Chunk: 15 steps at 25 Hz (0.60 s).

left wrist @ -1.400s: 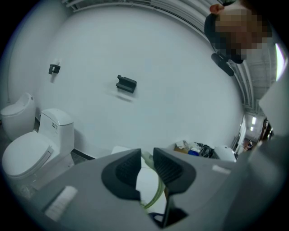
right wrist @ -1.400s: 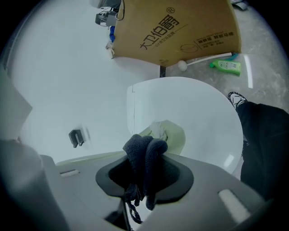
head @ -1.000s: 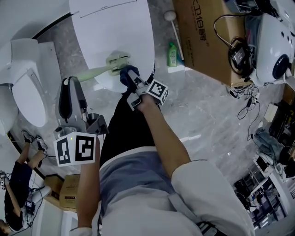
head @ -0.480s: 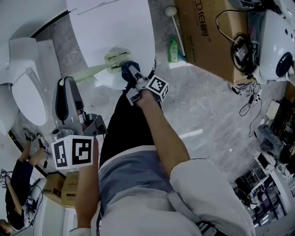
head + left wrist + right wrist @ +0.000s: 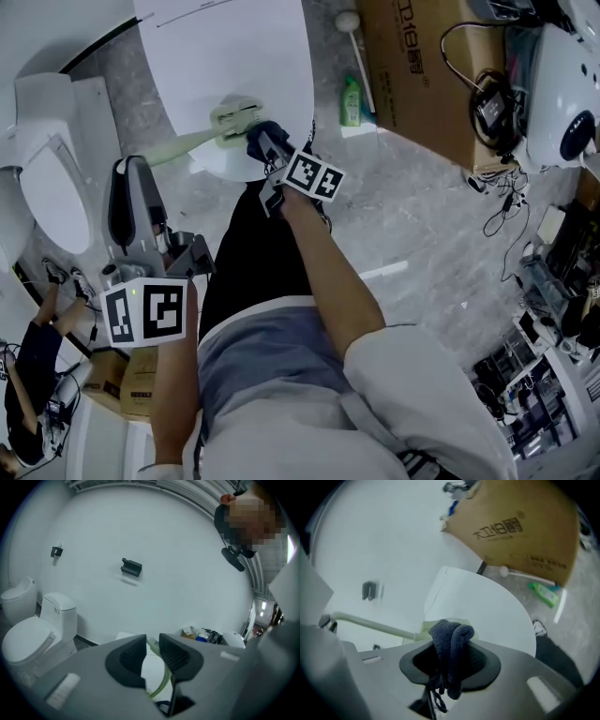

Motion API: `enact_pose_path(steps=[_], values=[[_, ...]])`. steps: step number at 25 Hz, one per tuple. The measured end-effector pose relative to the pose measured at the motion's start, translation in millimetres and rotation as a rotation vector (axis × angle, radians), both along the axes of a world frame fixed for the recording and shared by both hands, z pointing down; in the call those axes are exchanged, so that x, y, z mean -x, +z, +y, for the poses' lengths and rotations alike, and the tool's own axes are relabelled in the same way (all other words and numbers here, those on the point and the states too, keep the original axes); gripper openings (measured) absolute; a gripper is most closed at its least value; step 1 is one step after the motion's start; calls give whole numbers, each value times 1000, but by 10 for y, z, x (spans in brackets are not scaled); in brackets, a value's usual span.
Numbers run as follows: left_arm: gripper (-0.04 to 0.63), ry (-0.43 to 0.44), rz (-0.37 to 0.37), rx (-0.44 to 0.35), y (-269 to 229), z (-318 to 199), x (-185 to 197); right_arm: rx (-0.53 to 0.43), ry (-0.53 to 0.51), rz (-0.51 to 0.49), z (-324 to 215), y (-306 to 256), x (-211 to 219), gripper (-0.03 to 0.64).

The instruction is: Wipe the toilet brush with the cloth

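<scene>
the brush [image 5: 234, 119], clamped in the jaws of the left gripper [image 5: 152, 643], was best held steady while the cloth [image 5: 451, 637], pinched in the right gripper [image 5: 450, 662], was pressed along its head.

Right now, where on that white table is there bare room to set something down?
The far half of the white rounded table is bare, beyond the pale green toilet brush. The near edge is crowded: the right hand-held gripper holds its dark blue cloth at the brush head there.

Cardboard box [image 5: 511, 527]: Chinese print, starts "大卫"; rest unclear.
</scene>
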<state>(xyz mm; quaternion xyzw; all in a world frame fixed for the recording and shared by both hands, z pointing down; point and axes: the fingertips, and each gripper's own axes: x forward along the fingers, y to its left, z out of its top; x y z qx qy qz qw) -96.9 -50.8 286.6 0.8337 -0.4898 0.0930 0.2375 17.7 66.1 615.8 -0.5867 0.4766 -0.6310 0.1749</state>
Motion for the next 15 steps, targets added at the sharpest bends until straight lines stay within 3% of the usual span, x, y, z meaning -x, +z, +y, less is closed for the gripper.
enact_pose_path(steps=[5,10,15], values=[[0,-5,7,2,1,-6,-7,31,-320,290,-91,-109,22,103],[0,-11,11,5,14,15,8,26,-519,458,-149,-172,54,111],[0,-14,12,4,15,-5,20,-67,-679,582,-360,-342,177,112]])
